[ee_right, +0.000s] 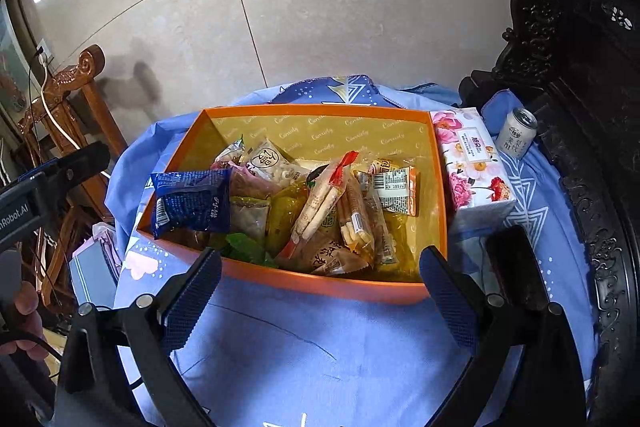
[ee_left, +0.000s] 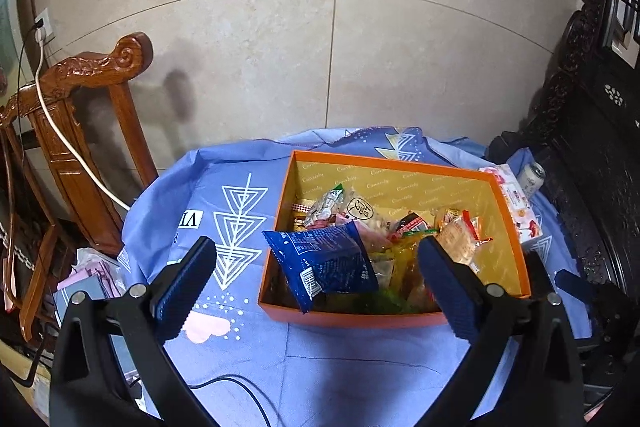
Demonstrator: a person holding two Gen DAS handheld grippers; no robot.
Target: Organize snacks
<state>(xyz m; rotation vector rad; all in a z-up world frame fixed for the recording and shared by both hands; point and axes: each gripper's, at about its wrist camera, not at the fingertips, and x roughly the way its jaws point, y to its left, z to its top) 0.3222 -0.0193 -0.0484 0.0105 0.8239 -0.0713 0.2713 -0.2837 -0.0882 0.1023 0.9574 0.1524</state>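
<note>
Right, both claws hang apart and empty, left claw [ee_left: 316,281] and right claw [ee_right: 320,291] near the orange box [ee_right: 320,287] on the blue-clothed surface [ee_right: 320,355]. A blue snack bag [ee_left: 324,263] leans over the box's left wall; tissue pack [ee_right: 472,163] sits right.

Round table draped in a blue cloth [ee_right: 320,347] printed with white triangle motifs. At centre, resting directly on it, an open orange cardboard box [ee_right: 320,287] heaped with wrapped snacks. At three o'clock, touching the box's wall, a white floral tissue pack [ee_right: 472,167]. Beyond it, at two o'clock, a small upright white drink can [ee_right: 518,131].
</note>
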